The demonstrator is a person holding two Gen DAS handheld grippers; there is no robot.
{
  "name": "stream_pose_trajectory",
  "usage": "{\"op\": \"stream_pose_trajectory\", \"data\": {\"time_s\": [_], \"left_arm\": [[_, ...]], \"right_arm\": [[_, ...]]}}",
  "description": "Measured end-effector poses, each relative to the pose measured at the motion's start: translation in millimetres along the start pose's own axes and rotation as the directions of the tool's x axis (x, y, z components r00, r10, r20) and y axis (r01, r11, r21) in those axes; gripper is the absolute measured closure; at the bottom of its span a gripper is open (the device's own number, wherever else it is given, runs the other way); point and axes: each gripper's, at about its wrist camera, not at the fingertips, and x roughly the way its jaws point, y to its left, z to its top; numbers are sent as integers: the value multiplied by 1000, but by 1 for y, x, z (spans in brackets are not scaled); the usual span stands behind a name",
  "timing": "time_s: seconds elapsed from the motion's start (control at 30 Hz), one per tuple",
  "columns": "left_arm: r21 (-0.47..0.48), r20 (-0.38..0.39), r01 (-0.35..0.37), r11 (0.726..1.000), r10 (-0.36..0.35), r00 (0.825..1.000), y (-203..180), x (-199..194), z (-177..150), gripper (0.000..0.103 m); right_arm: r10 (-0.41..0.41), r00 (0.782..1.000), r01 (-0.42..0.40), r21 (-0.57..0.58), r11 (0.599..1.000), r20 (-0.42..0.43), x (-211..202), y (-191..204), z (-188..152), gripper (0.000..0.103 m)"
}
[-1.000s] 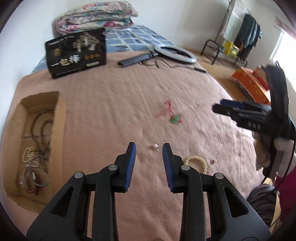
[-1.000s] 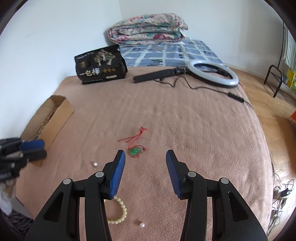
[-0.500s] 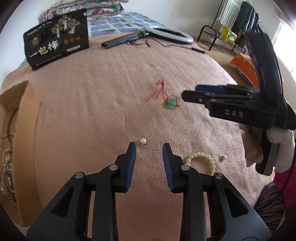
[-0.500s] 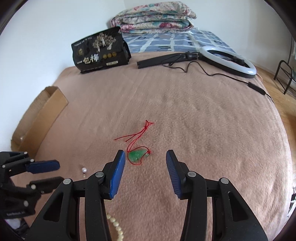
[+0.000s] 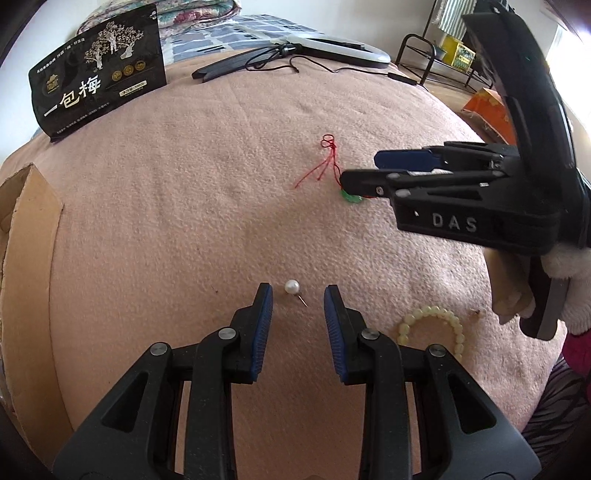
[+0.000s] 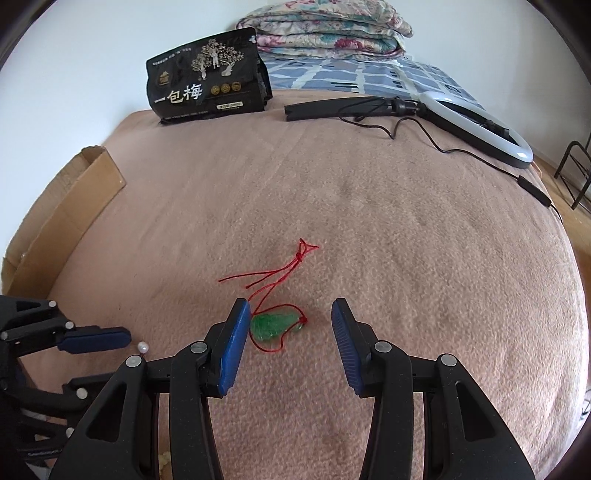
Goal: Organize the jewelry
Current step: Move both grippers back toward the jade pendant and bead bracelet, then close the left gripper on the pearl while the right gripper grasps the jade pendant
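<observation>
A white pearl stud earring (image 5: 291,286) lies on the pink blanket just ahead of my left gripper (image 5: 298,293). Its jaws are closing, with the pearl near the gap and no pad touching it. A green pendant on a red cord (image 6: 275,324) lies between the fingers of my right gripper (image 6: 289,309), close to the left pad; the jaws stand open. From the left wrist view the right gripper (image 5: 360,173) hangs over the pendant (image 5: 352,197). A cream bead bracelet (image 5: 432,325) lies to the right of the left gripper.
A cardboard box (image 5: 26,280) sits at the left edge of the bed. A black printed bag (image 6: 207,77), a ring light with cable (image 6: 476,127) and a folded quilt (image 6: 328,31) lie at the far end. A gloved hand (image 5: 569,266) holds the right gripper.
Both grippers have come down toward the blanket. The pearl stud now lies at the left jaws' tips and the green pendant between the right fingers. The left jaws have narrowed slightly.
</observation>
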Motion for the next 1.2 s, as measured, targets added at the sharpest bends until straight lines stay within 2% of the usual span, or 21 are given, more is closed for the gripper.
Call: {"op": "stream_pose_trajectory", "data": {"time_s": [0.03,0.27,0.4,0.47,0.83,1.2], "left_arm": [[1,-3,-4,1000,4,1000,0,2,0,82],[14,-3,-13,1000,14,1000,1,11,1,96],[20,-1,-17,1000,17,1000,1,10,1,96],[23,0,-21,1000,21,1000,0,10,1,96],[14,11,-18,1000,17,1000,0,-4,-2,97],[-7,79,-6,1000,7,997,2,-50,-1,97]], "right_arm": [[2,1000,-2,-4,1000,-1,1,1,0,59],[-12,1000,11,-43,999,-13,10,7,-1,59],[-26,999,25,-71,997,-19,12,11,-3,59],[-18,1000,16,-68,998,-25,11,11,-3,72],[-1,1000,1,-37,999,-7,-4,11,-3,72],[0,997,0,0,1000,75,-49,9,-7,72]]}}
